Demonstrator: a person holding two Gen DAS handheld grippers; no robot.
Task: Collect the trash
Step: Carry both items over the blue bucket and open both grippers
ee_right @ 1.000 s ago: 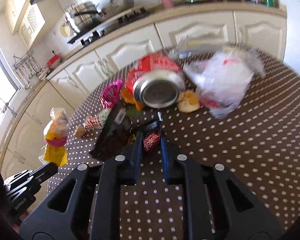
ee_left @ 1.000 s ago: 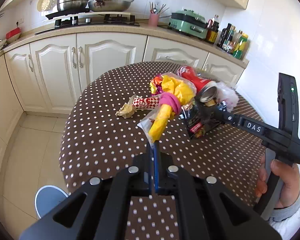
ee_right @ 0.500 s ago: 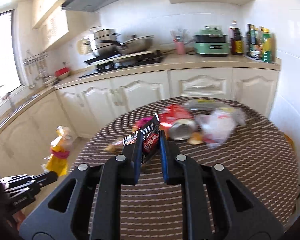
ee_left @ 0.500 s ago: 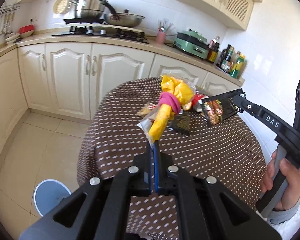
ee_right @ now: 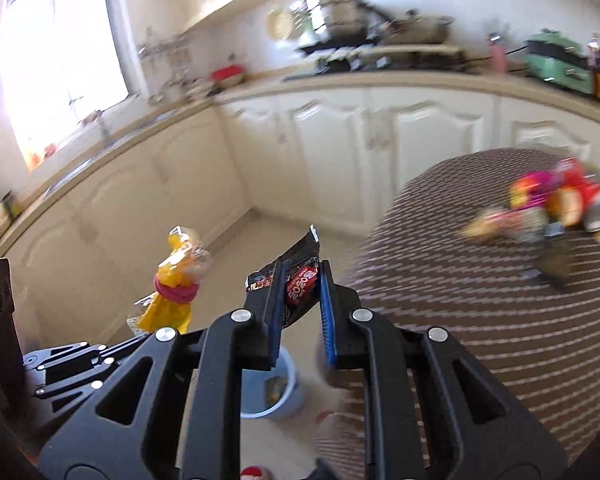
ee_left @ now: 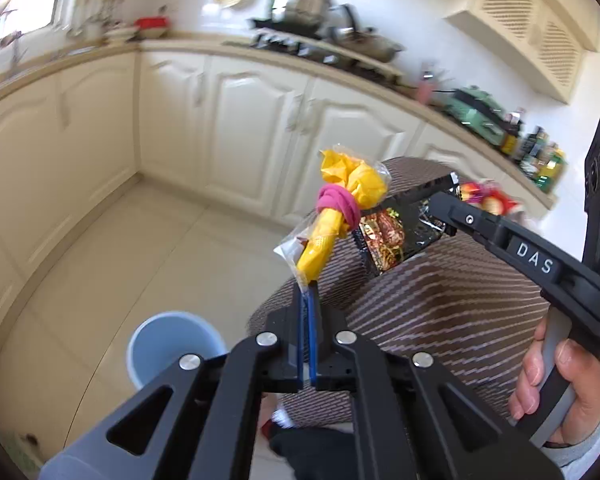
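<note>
Left gripper (ee_left: 308,292) clamped on clear bag (ee_left: 336,216) of yellow waste, held above floor between cabinets and table (ee_left: 460,300). Right gripper (ee_right: 300,280) closed on black wrapper (ee_right: 296,280), raised off table edge. Blue bin (ee_left: 172,344) on floor below both, just beside table. More trash (ee_right: 548,204) heaped on far side of table. Background blurred.

Bin (ee_left: 172,344) sitting on the floor (ee_left: 132,248) left of the desk (ee_left: 440,304), cabinets (ee_left: 252,128) standing behind both. Remaining trash pile (ee_right: 548,208) lying on the desk's far side, counter (ee_right: 380,76) running behind it.
</note>
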